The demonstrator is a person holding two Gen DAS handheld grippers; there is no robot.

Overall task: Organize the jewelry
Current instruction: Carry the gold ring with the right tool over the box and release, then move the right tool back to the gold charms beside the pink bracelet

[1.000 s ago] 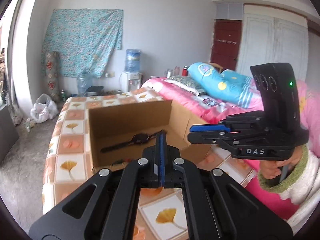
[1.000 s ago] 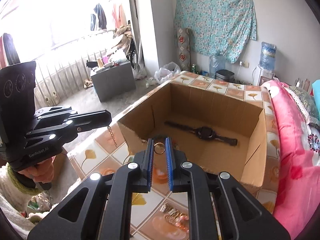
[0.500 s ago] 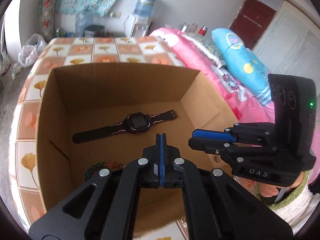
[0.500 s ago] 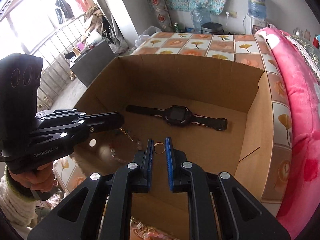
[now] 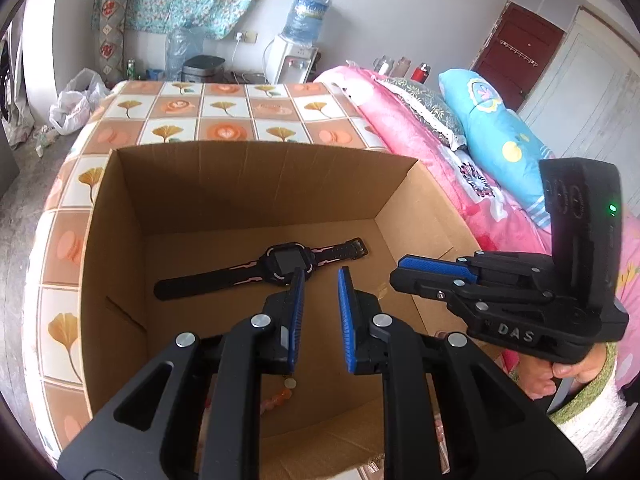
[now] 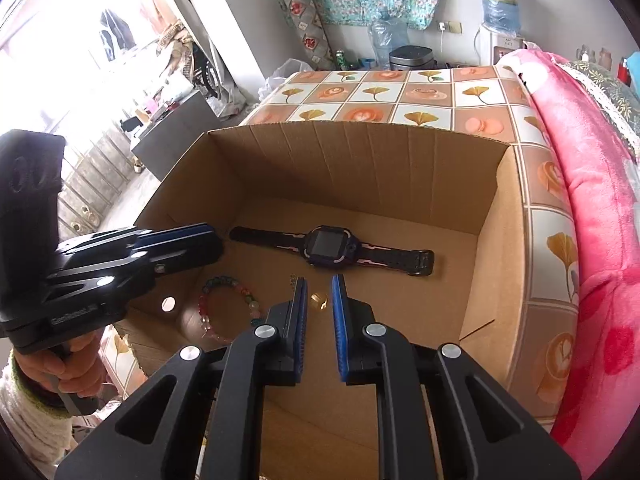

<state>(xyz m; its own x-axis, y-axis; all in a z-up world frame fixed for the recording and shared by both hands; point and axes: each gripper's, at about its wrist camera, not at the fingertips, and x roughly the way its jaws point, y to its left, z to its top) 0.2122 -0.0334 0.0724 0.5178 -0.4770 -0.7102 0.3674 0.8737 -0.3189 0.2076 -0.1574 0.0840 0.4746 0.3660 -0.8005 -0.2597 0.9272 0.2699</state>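
An open cardboard box (image 5: 256,184) (image 6: 360,168) sits on the tiled table. Inside lie a black smartwatch (image 5: 280,262) (image 6: 330,246), a coloured bead bracelet (image 6: 228,306) (image 5: 276,396) and a small gold ring (image 6: 319,301). My left gripper (image 5: 320,278) is open and empty over the box floor, near the watch; it also shows in the right wrist view (image 6: 218,236). My right gripper (image 6: 318,282) is open, with the ring seen between its fingers, apart from them. It shows in the left wrist view (image 5: 394,272) at the box's right wall.
The table (image 5: 224,112) has an orange and white tiled cover. A pink bed (image 5: 420,140) with a blue pillow (image 5: 492,144) runs along the right. More jewelry lies on the table in front of the box (image 5: 372,468). A water dispenser (image 5: 298,40) stands by the far wall.
Both grippers have opened. The right one let go of the gold ring, and the chain held by the left one is gone from its fingers. Both moved slightly further over the box.
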